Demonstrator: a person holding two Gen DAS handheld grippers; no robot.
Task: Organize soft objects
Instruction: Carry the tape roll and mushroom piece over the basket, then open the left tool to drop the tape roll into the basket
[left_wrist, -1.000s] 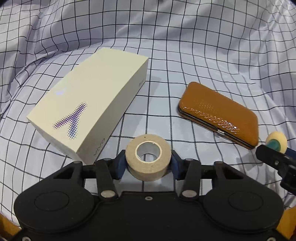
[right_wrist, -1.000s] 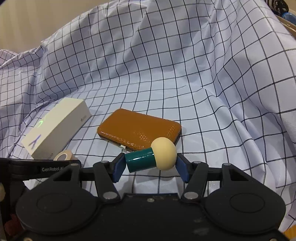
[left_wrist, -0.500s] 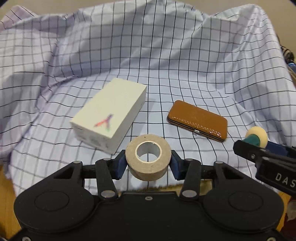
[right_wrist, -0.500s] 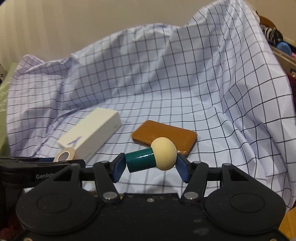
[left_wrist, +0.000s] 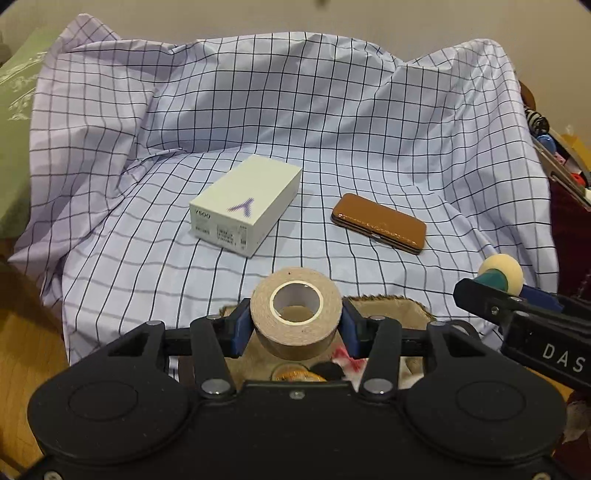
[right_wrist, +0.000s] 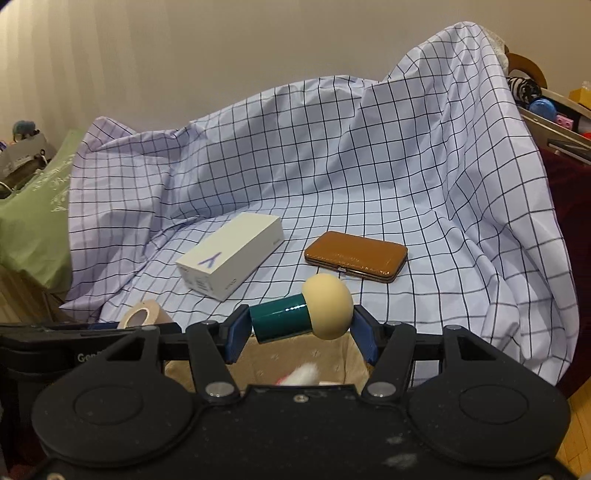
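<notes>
Left wrist view: the left tongs (left_wrist: 295, 325) pinch a beige roll of tape (left_wrist: 295, 312) above a tan fabric basket (left_wrist: 391, 306) holding small, unclear items. Beyond, a white cardboard box (left_wrist: 245, 205) and brown leather case (left_wrist: 378, 223) lie apart on a checked lilac cloth (left_wrist: 295, 110).

Right wrist view: the right tongs (right_wrist: 299, 325) clamp a teal-handled cream foam mushroom (right_wrist: 301, 314) over that basket (right_wrist: 332, 354); beige wall behind.

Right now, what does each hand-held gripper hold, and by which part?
The left hand-held gripper holds the tape roll by its curved sides. The right one holds the mushroom toy end to end, stem base and cap.
</notes>
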